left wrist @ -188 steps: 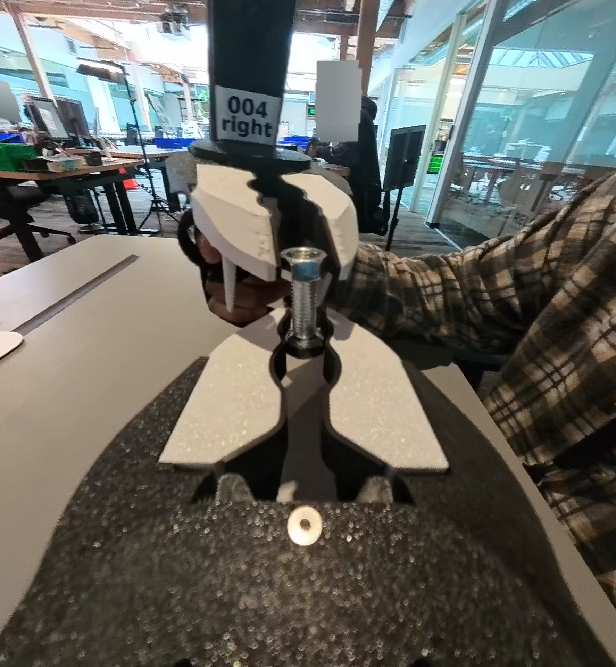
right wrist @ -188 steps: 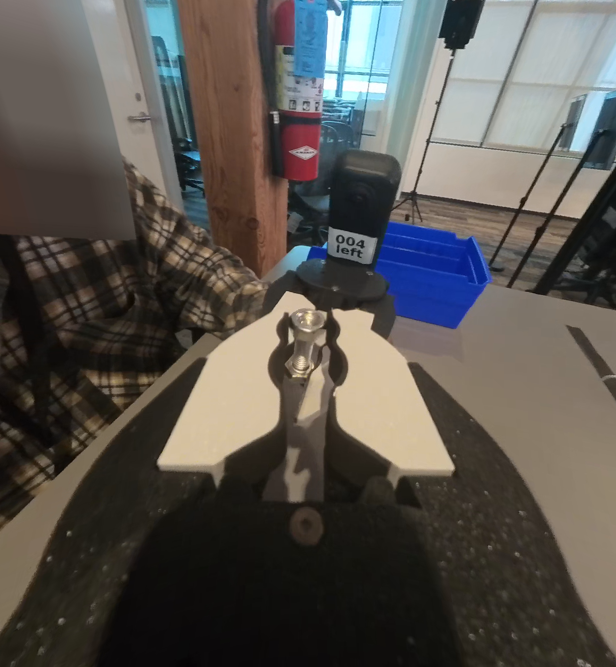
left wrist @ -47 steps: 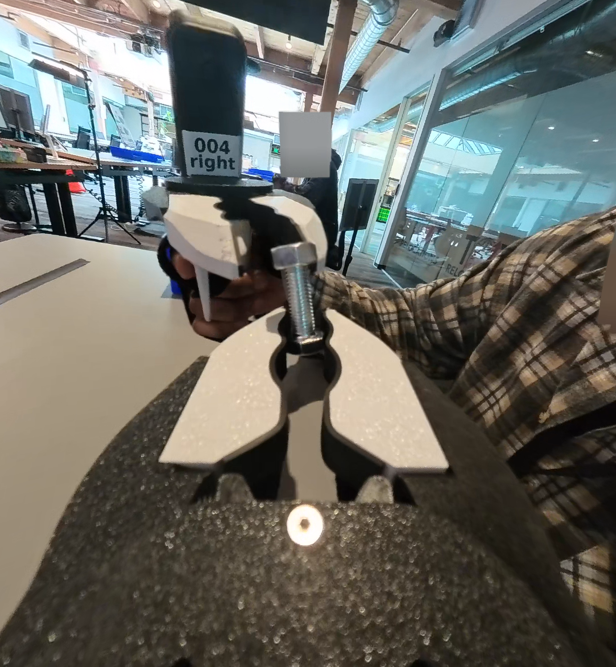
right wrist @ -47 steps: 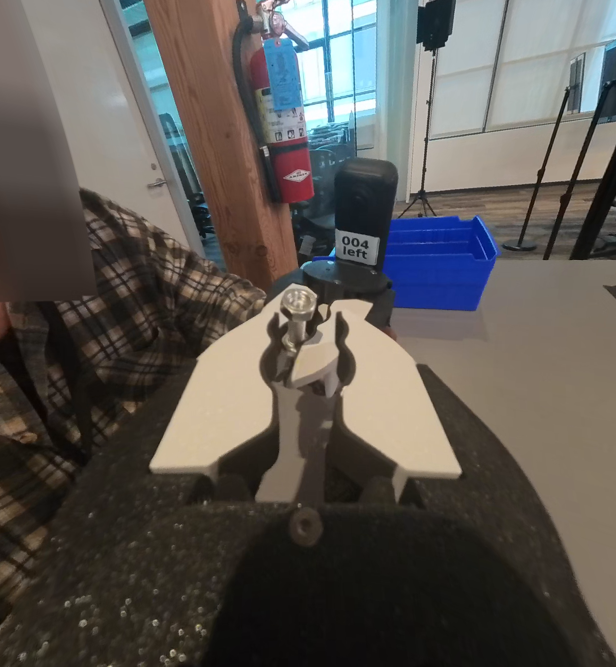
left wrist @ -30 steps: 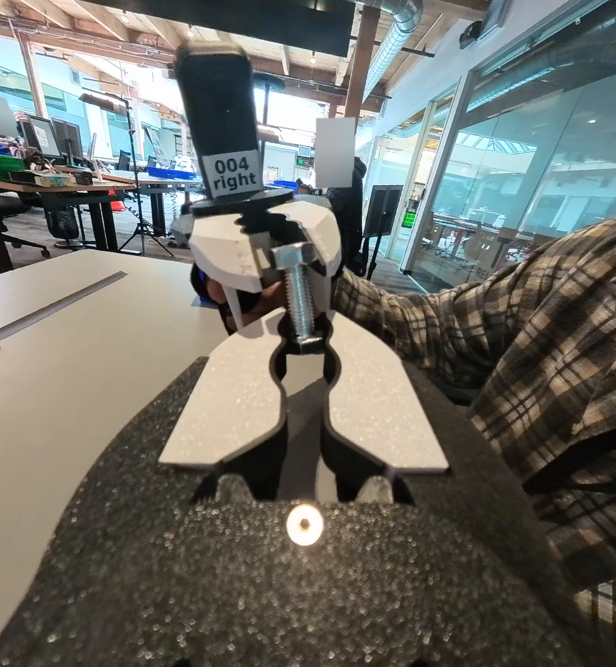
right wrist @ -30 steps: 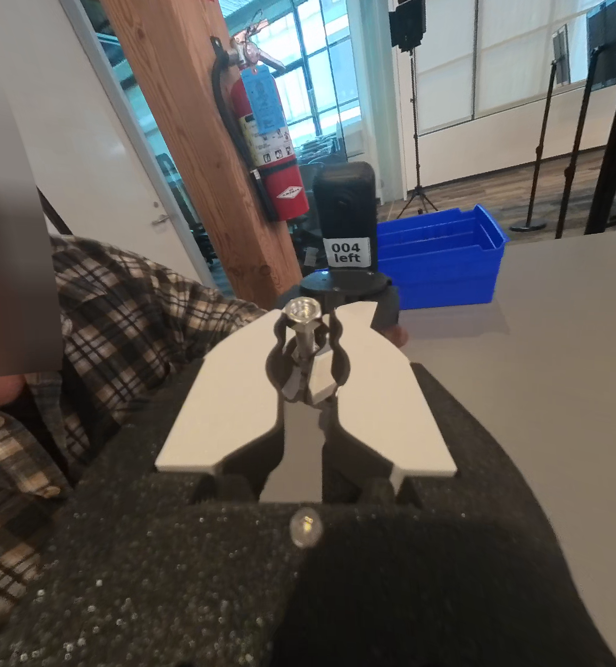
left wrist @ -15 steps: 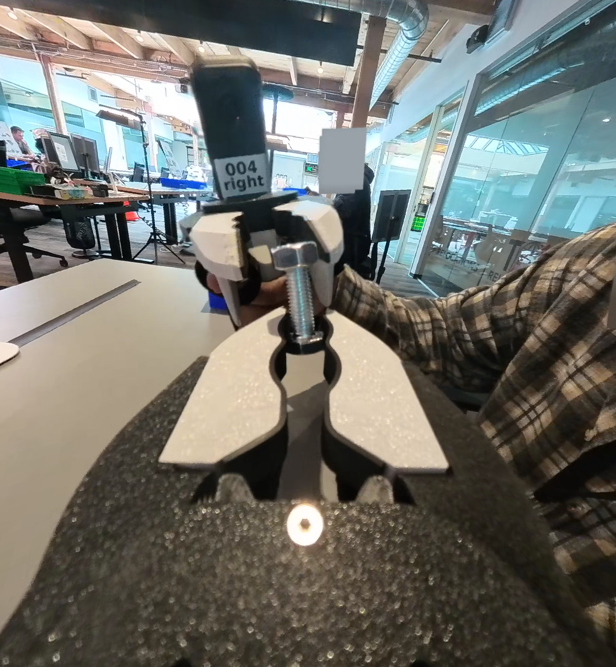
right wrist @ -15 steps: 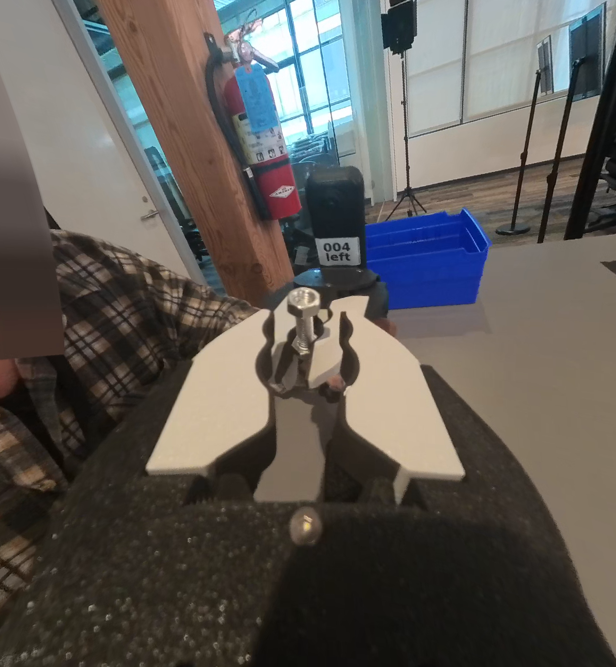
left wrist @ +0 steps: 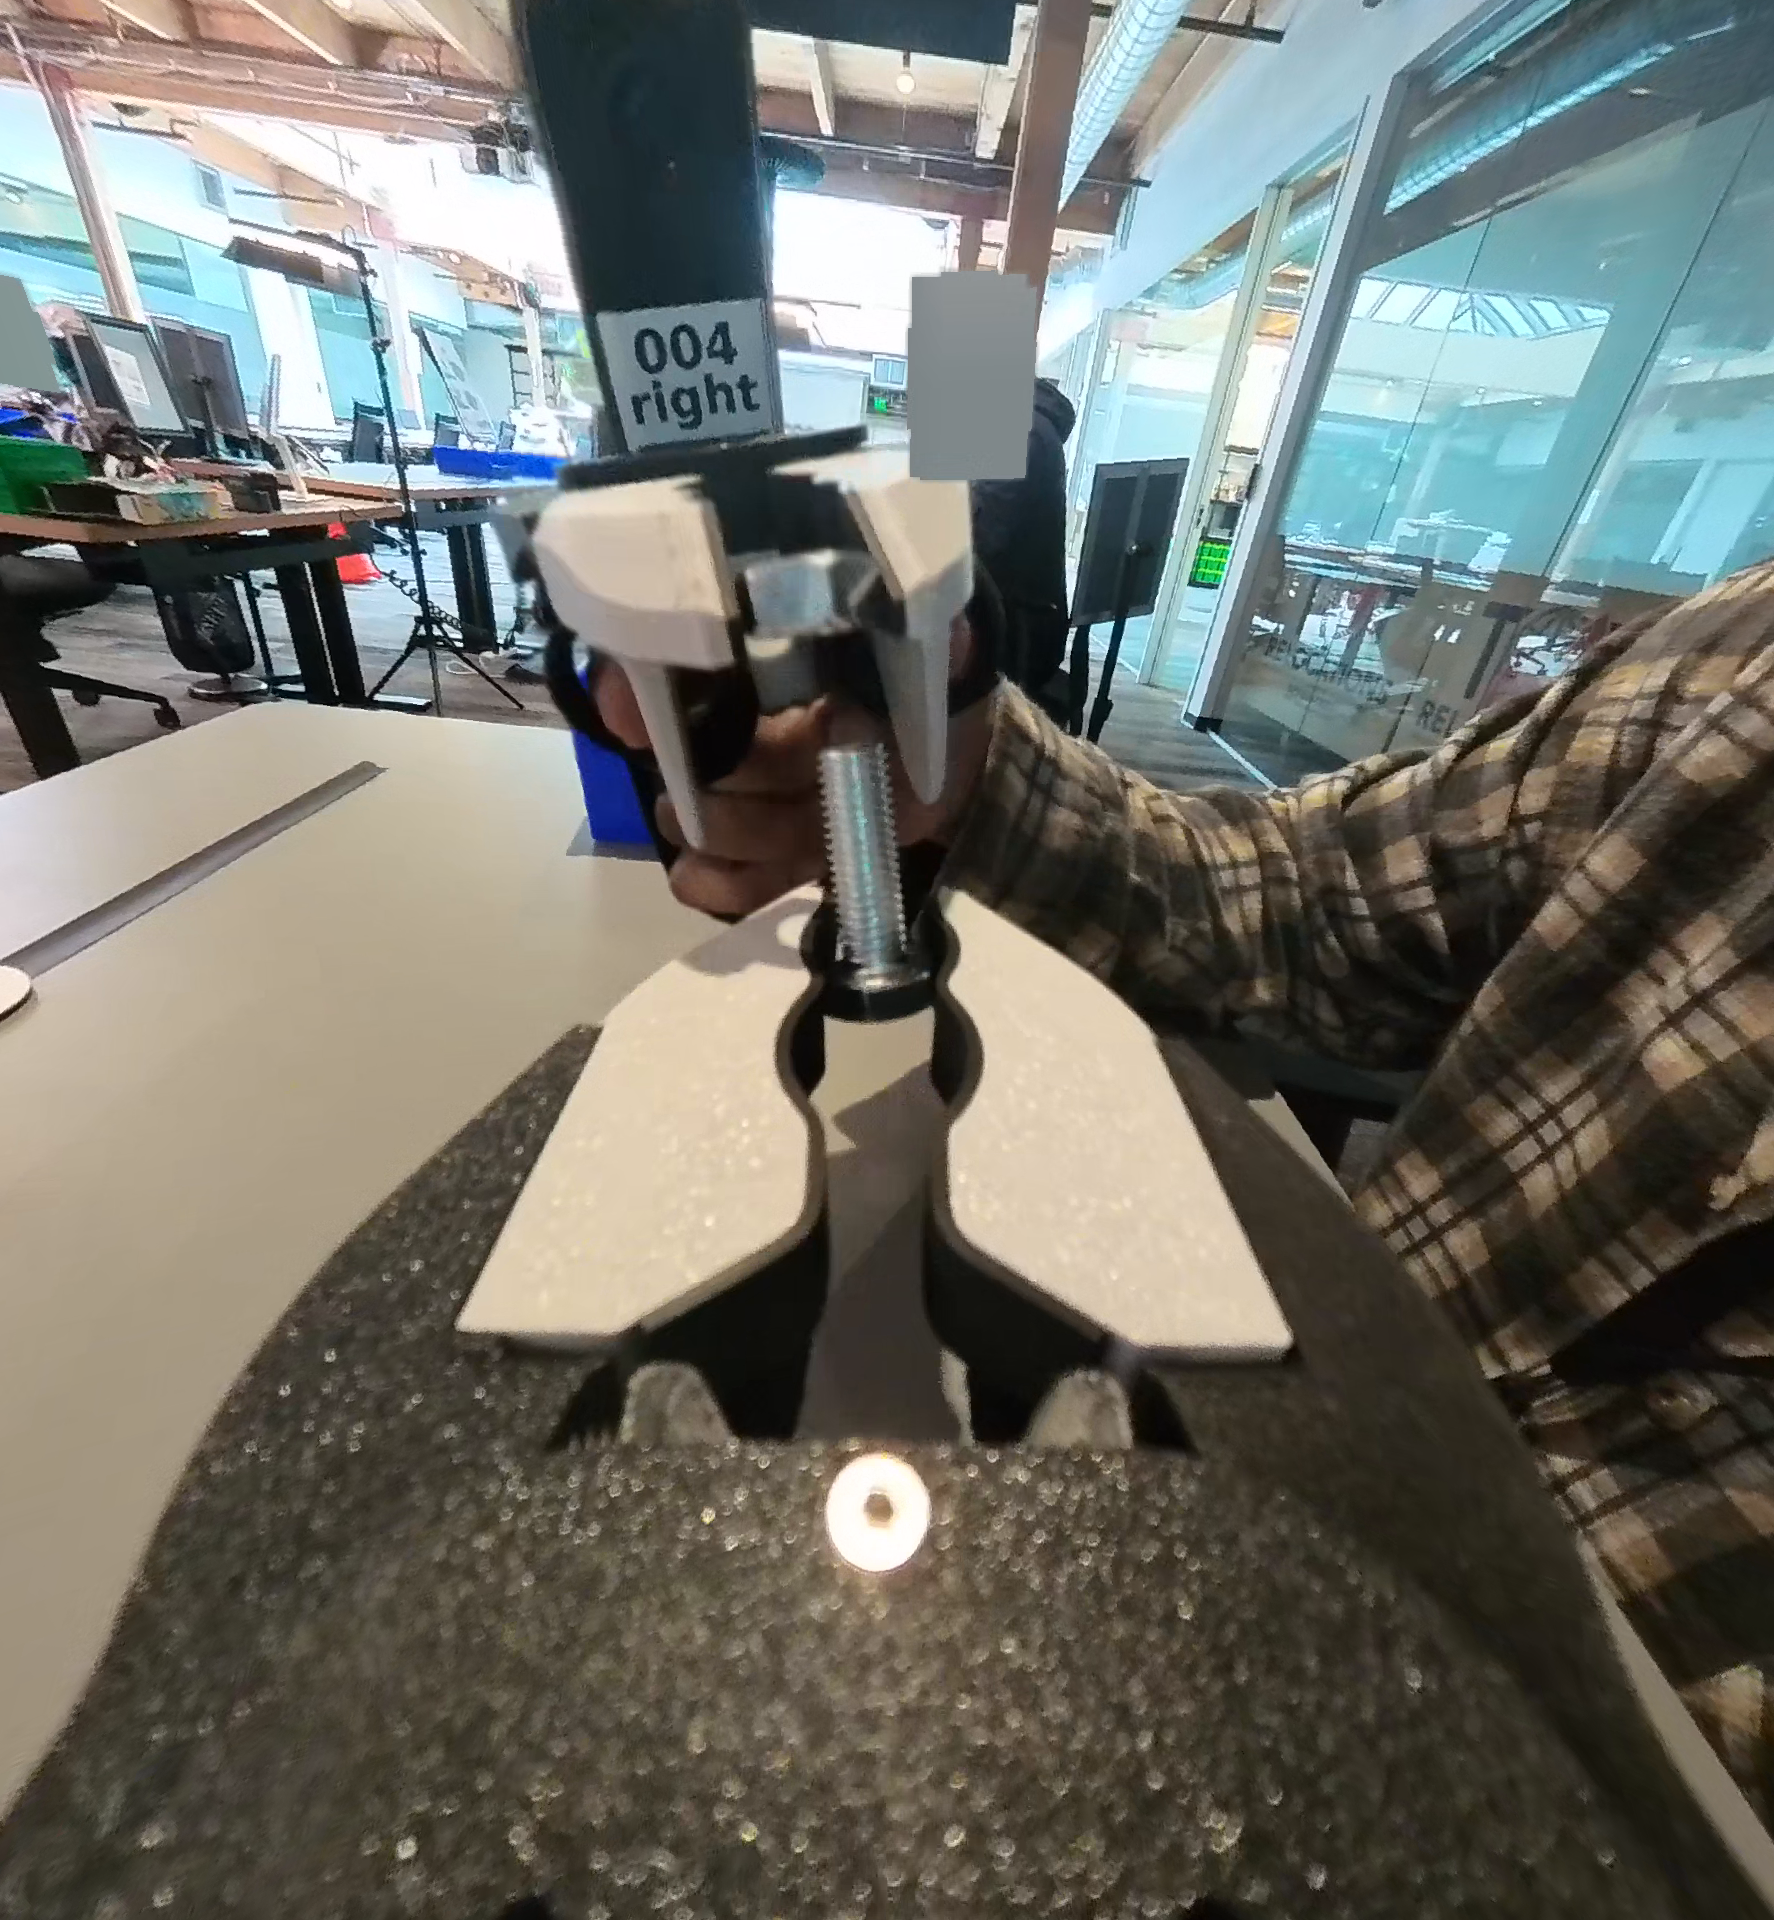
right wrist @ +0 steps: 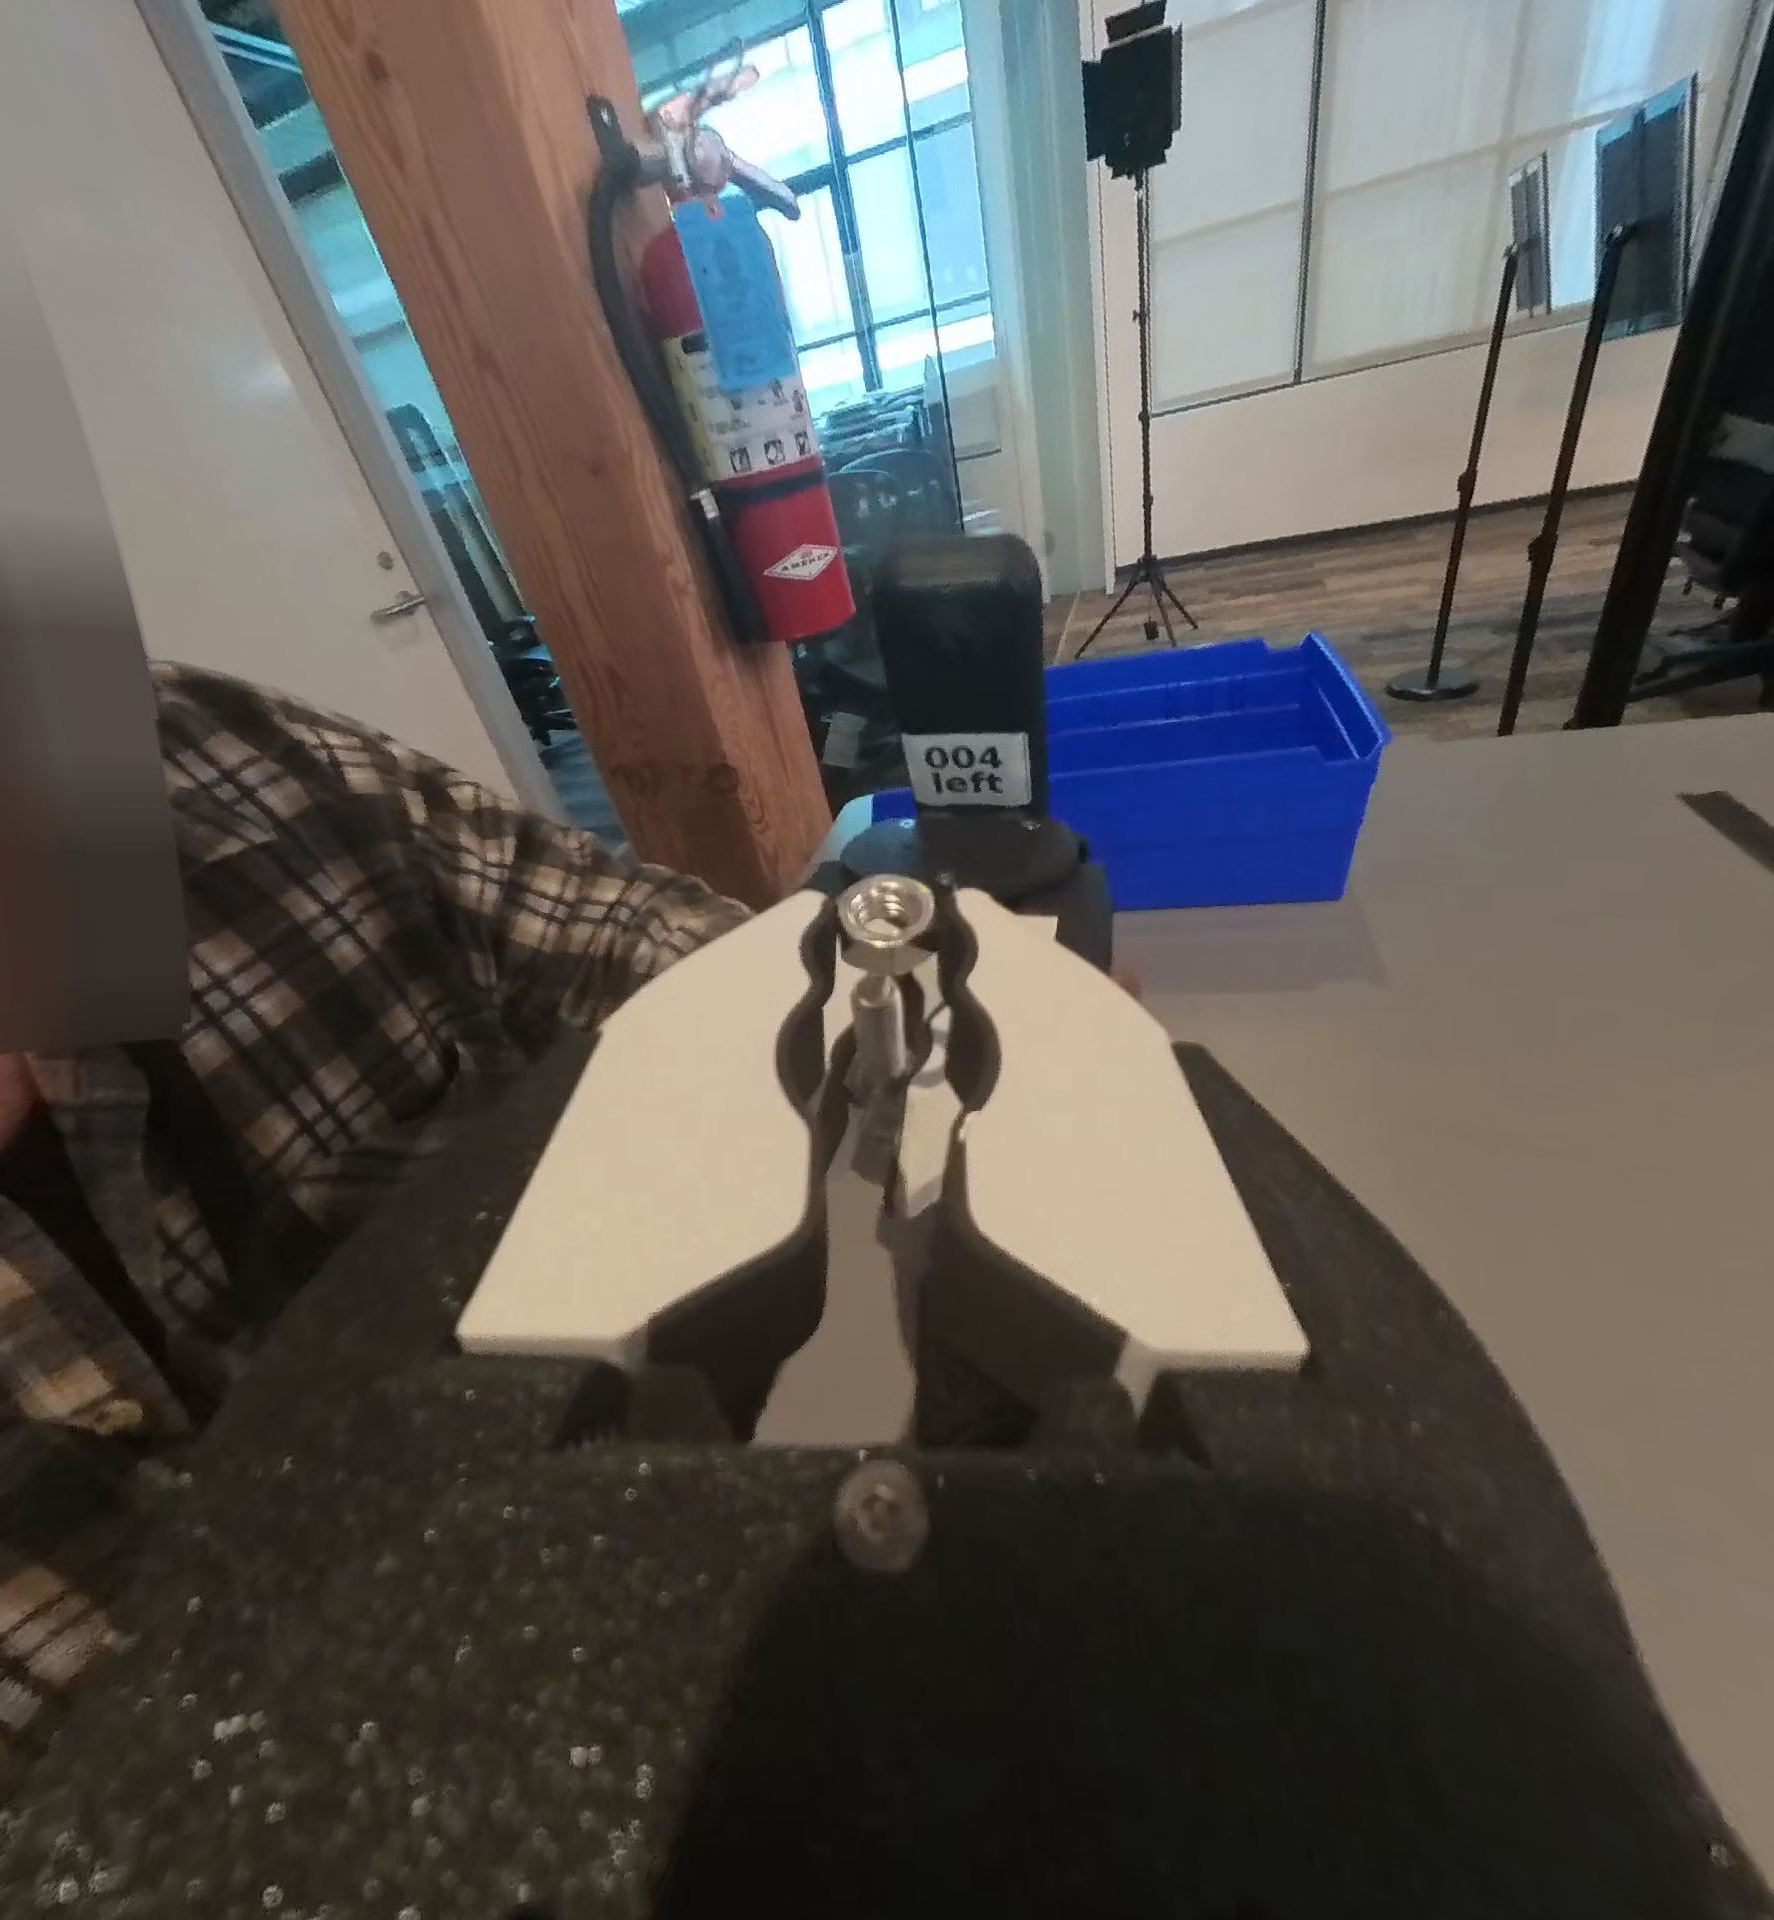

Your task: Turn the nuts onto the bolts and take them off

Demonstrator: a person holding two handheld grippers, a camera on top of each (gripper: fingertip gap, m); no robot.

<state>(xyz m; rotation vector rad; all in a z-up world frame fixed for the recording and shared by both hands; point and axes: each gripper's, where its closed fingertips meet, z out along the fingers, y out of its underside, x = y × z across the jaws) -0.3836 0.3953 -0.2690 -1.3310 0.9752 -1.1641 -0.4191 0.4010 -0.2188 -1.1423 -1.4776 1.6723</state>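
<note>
Right gripper (right wrist: pixel 883 956) apparently grips bolt (right wrist: pixel 881 1023).

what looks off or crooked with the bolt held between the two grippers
Nothing stands out. The bolt runs nearly upright between them, with its hex head clamped in the right gripper and its lower end in the left gripper. No damage shows.

A white printed label (left wrist: pixel 694 376) is fixed to the black camera (left wrist: pixel 644 156) above the right gripper (left wrist: pixel 810 810). A matching label (right wrist: pixel 969 770) is on the camera (right wrist: pixel 961 644) of the left gripper (left wrist: pixel 878 966). The red fire extinguisher (right wrist: pixel 758 468) carries a blue tag (right wrist: pixel 737 301) and printed stickers. Faint lettering marks the glass wall (left wrist: pixel 1382 675).
</note>
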